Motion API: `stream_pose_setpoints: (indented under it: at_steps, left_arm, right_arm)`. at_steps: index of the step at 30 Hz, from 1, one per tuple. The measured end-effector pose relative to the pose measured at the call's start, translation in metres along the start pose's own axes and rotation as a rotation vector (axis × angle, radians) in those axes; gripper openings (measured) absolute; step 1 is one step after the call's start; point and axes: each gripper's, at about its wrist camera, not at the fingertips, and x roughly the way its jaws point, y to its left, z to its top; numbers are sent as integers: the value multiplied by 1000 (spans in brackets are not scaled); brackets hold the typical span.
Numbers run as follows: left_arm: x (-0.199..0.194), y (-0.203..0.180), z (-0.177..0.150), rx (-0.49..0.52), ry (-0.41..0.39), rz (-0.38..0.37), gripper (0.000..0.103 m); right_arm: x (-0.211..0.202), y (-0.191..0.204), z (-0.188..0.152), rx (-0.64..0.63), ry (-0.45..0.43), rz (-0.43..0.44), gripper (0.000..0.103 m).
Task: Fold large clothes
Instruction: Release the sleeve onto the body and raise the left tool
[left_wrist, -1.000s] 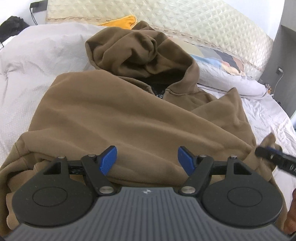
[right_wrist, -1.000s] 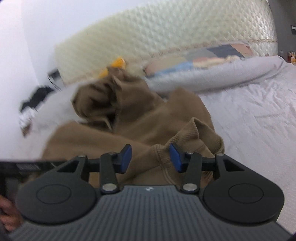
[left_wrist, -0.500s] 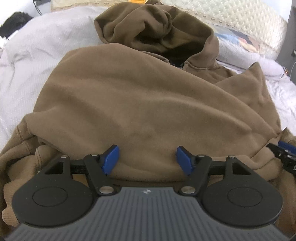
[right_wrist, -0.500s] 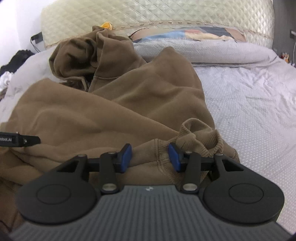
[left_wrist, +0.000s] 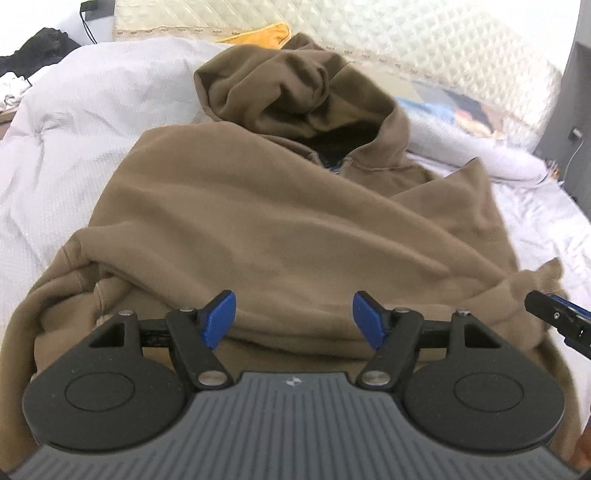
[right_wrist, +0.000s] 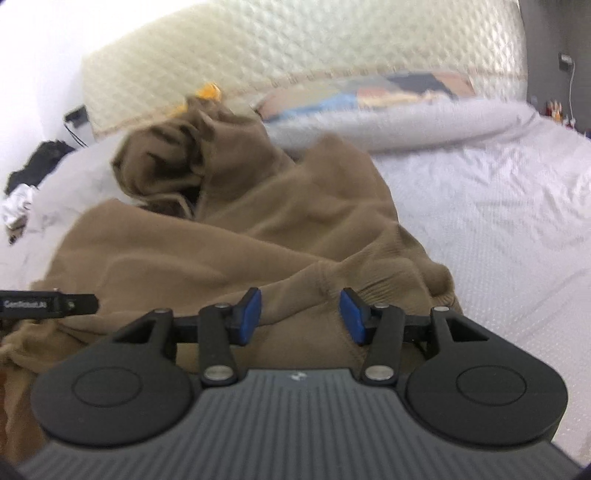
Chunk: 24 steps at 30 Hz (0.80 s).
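Observation:
A brown hoodie (left_wrist: 280, 221) lies on the bed with its hood (left_wrist: 295, 88) toward the headboard; the body is folded over itself. My left gripper (left_wrist: 293, 319) is open just above the near fold, its blue pads wide apart and not pinching the cloth. My right gripper (right_wrist: 300, 314) is at the hoodie's (right_wrist: 229, 243) right side, its jaws opening with a ridge of the ribbed hem between the pads. The ribbed cuff (right_wrist: 424, 273) bunches just right of it. Each gripper's tip shows in the other's view: the right gripper (left_wrist: 554, 317) and the left gripper (right_wrist: 48, 304).
The bed has a white sheet (right_wrist: 498, 221) and a rumpled white duvet (left_wrist: 55, 147) on the left. A pillow (right_wrist: 406, 122) and a quilted headboard (right_wrist: 295, 44) are at the far end. An orange cloth (left_wrist: 258, 33) lies behind the hood, and dark clothes (left_wrist: 44, 48) at far left.
Both cameras pushed in close over the hoodie half a second ago and have since drawn back. The right jaws stand slightly wider than before. The left jaws keep the same width.

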Motion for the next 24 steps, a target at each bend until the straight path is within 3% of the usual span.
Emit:
stream_pose_setpoints:
  at_steps: [7,18,24]
  left_arm:
    - [-49,-22,-16,69,-74,-22,75]
    - [-124,-18,-38,36,-188,-51,75]
    - [-128,-5,-27,20,-209,-36,75]
  right_arm:
    - [-46,4,-1,39,-78,74,52]
    - [-98,25,-10,-10,-140,128,52]
    - [-110,33,-14,-46,-195,114,52]
